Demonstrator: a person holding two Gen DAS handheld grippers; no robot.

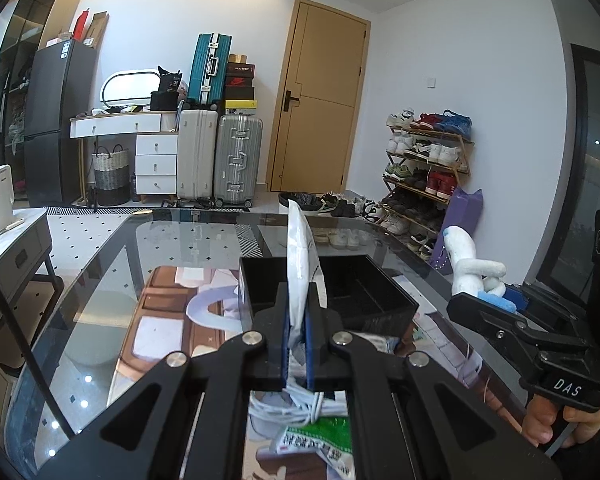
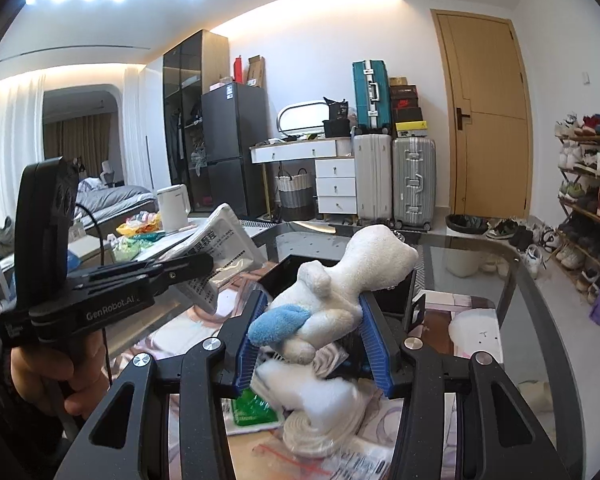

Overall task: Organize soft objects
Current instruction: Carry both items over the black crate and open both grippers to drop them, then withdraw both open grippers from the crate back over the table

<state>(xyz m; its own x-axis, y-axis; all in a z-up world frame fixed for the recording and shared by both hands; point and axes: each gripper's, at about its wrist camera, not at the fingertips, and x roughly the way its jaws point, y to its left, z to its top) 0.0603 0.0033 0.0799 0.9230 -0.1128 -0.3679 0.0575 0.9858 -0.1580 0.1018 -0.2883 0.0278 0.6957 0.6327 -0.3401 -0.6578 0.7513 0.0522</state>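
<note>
- The left gripper [image 1: 298, 332] is clamped on a flat white packet [image 1: 299, 256], holding it upright above the black box [image 1: 364, 292] on the glass table [image 1: 112, 264]
- The right gripper [image 2: 314, 336] squeezes a white plush toy [image 2: 348, 280] with a blue patch, raised near the box's right side
- A green-labelled packet [image 1: 320, 436] lies on the table below the left gripper

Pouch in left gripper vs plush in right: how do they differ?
The pouch is flat and thin; the plush is bulky and fuzzy. The pouch is white with printed text; the plush is white with a blue patch. The left gripper pinches the pouch with jaws nearly together; the right gripper's jaws sit wide around the plush. Both are held above the black box.
</note>
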